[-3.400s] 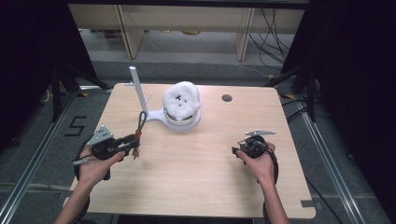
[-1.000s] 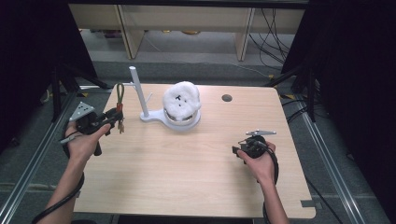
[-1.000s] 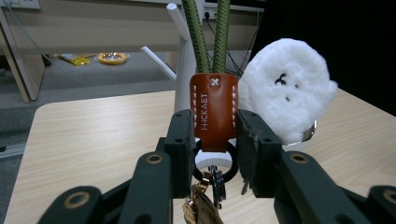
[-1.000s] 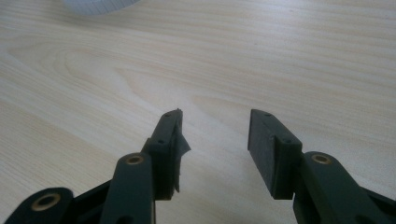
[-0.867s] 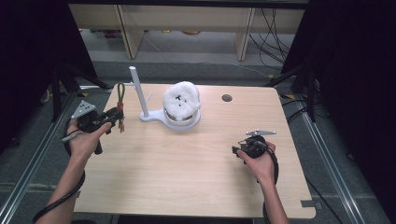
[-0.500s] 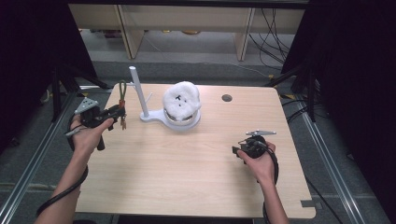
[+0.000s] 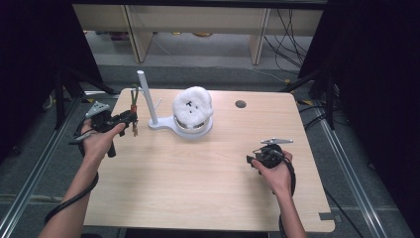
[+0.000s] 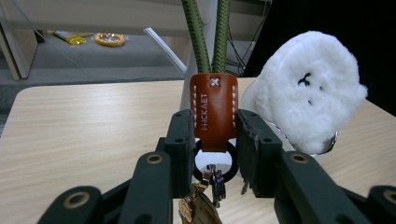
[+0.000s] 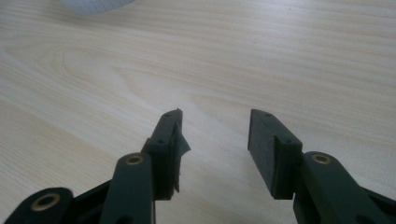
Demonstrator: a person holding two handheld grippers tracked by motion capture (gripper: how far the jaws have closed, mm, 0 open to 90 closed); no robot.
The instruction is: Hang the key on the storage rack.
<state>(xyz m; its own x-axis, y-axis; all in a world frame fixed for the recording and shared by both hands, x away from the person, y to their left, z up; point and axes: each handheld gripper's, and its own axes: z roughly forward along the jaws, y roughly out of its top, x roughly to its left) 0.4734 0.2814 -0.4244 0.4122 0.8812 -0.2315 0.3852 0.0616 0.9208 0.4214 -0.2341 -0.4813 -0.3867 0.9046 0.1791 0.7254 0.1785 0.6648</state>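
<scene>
**A:** What was on the table?

**B:** A pale wooden table held a white stand with an upright post, and a fluffy white toy sat on the round base of that stand. The toy had small black stitched marks on its front.

**A:** And the left gripper?

**B:** It was near the table's left edge, just beside the post. Its jaws were closed on a brown leather tab of a keychain. Two green cords rose from the tab, and a black ring with keys hung below it. The keychain was held off the table, near the post and the toy.

**A:** And the right gripper?

**B:** It was held low over the table's right side, well apart from the stand. Its jaws stood apart with only bare wood between them, gripping nothing.
</scene>
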